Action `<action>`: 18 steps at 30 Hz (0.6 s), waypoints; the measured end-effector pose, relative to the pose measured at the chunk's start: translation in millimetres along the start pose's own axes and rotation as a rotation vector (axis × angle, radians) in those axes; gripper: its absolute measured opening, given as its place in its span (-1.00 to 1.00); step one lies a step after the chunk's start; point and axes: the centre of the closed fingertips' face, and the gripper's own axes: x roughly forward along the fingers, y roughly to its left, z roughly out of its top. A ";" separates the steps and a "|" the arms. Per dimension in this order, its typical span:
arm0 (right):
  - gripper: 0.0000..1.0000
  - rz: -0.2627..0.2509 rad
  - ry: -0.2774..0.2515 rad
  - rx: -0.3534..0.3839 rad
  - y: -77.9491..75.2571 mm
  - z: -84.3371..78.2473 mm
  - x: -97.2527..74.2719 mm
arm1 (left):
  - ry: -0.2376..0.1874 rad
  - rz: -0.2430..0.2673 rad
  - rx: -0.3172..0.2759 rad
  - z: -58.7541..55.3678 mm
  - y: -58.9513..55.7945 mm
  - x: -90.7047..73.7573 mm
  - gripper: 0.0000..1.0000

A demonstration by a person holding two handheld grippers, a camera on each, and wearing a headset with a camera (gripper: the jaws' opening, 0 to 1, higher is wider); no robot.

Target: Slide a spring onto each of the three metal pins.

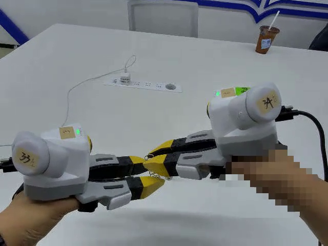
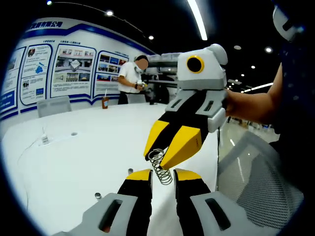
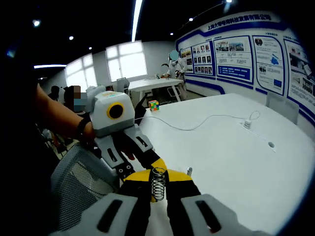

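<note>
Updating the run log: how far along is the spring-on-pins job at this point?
Done: nothing visible. The pins on the table look bare, though they are tiny. In hand: one spring is held in the air between the tips of the right hand-held gripper, and the left hand-held gripper meets it tip to tip. Left: seemingly all three pins.

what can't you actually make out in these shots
1. Which tool grips the spring: the left tool and right tool overlap around it in every view.
2. A pin, left gripper view: too small to tell bare from loaded.
3. Head view: the tools hide the table below them.
4. Label on the cup, head view: too small to read.
</note>
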 end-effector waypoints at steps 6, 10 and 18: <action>-0.77 0.003 0.001 -0.008 -1.0 0.2 -1.1 | 0.004 0.004 0.014 -1.1 1.4 -1.3 -0.75; -0.77 0.003 0.005 -0.016 -1.5 0.0 -2.3 | 0.004 0.013 0.019 -1.6 4.6 -2.6 -0.76; -0.77 0.002 0.007 -0.022 -1.5 -1.1 -3.9 | 0.005 0.024 0.021 -2.9 7.6 -4.7 -0.77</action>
